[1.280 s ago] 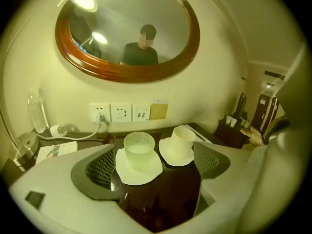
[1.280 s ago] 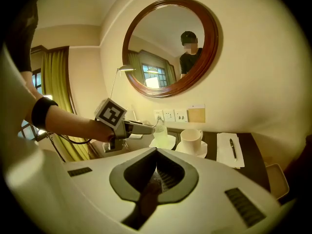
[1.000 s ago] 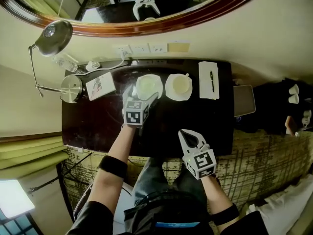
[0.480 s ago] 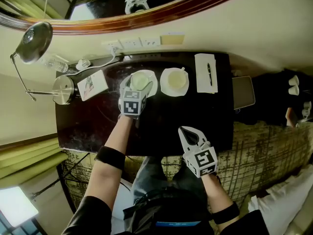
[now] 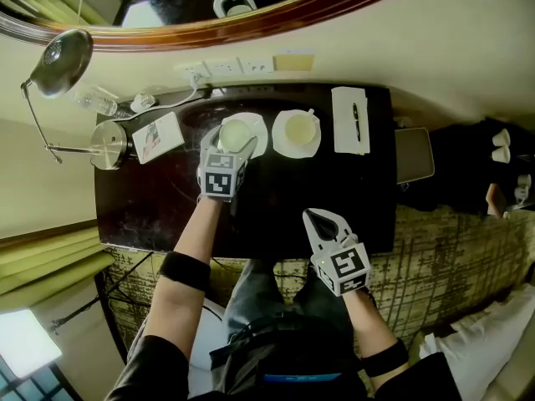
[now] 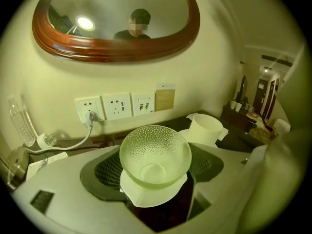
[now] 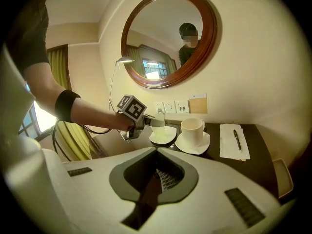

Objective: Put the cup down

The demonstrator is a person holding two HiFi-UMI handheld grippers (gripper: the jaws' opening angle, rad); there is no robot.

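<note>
One dimpled glass cup (image 6: 155, 155) stands upright on a white saucer (image 6: 146, 193) on the dark worktop (image 5: 284, 199), between the jaws of my left gripper (image 5: 231, 140). Those jaws stand wide and have just been closing in around the cup. Their pads lie close along its sides, but I cannot tell whether they press on it. Just right of that saucer a white mug (image 6: 207, 127) stands on a second saucer (image 5: 282, 145), and farther right lies a notepad (image 5: 343, 134) with a pen (image 5: 357, 122) on it. Left of the saucer lies a small card (image 5: 157, 137), and beyond the card stands a desk lamp (image 5: 109, 146). Behind the saucer, wall sockets (image 6: 117, 106) sit under an oval mirror (image 6: 117, 23). My right gripper (image 5: 318, 216) hovers well nearer me than the saucer, over the worktop's near edge, its jaws shut together on nothing.
</note>
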